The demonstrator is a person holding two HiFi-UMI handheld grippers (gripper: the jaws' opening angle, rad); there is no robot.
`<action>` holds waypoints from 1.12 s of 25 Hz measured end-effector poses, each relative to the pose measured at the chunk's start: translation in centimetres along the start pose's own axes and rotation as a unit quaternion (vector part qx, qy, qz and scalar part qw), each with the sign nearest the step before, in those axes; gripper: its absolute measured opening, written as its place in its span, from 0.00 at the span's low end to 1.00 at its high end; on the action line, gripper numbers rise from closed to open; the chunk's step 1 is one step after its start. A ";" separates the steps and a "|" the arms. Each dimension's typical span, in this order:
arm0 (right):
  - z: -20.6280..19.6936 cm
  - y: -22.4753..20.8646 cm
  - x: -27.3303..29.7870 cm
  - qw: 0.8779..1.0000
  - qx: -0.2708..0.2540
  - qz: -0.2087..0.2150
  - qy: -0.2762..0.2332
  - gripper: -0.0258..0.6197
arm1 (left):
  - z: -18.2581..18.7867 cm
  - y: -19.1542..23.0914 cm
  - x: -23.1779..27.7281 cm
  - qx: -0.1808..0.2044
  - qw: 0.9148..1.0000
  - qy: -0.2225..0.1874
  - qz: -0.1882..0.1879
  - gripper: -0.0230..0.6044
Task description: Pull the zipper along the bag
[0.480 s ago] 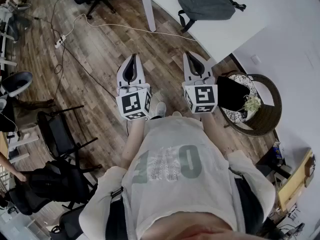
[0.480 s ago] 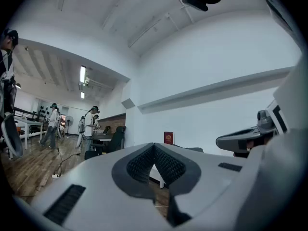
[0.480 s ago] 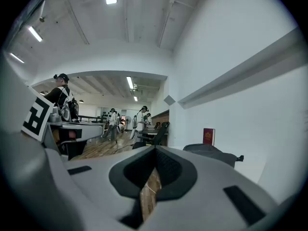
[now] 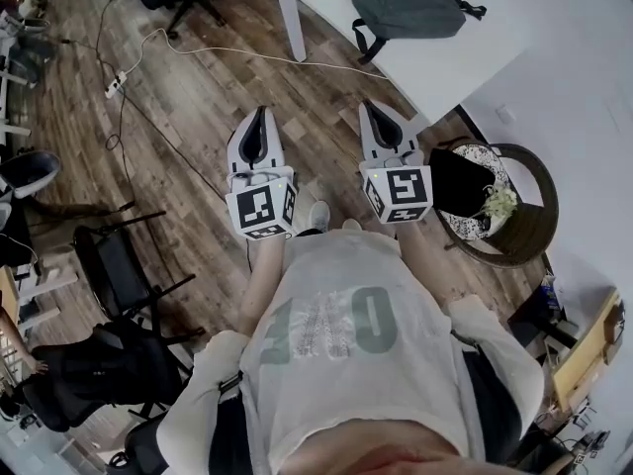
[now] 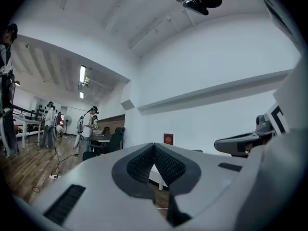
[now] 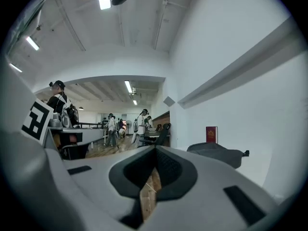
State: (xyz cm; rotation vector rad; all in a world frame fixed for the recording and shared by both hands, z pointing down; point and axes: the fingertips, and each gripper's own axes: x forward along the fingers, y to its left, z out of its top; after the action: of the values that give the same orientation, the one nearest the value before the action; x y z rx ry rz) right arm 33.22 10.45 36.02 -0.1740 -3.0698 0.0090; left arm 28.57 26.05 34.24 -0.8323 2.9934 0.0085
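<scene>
Left tool (image 4: 261, 113) slightly farther left; bag (image 4: 401, 3) untouched.

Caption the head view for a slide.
Left hand-held gripper and right hand-held gripper, both shut and empty, over the floor, short of the grey backpack on the white table.

A wooden floor (image 4: 188, 137) is seen beneath a white surface (image 4: 435, 62). Left of the surface, a power strip (image 4: 116, 84) is laid. By its near corner, a round wicker basket (image 4: 529, 228) with a plant (image 4: 497, 204) is set.
</scene>
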 end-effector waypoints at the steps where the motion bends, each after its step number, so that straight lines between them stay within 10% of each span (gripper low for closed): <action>1: 0.1 0.1 0.3 1.000 0.007 0.000 -0.003 0.08 | 0.1 0.3 0.1 0.000 1.000 -0.002 -0.001 0.08; 28: -1.5 -0.2 15.2 0.999 -0.025 -0.026 0.009 0.08 | -2.0 11.6 12.3 -0.025 0.999 -0.026 0.001 0.08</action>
State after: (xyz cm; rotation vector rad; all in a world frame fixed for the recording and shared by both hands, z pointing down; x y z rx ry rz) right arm 18.26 11.99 38.56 -0.0953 -3.0578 -0.0716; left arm 12.01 29.60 35.78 -0.8194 2.9569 0.1051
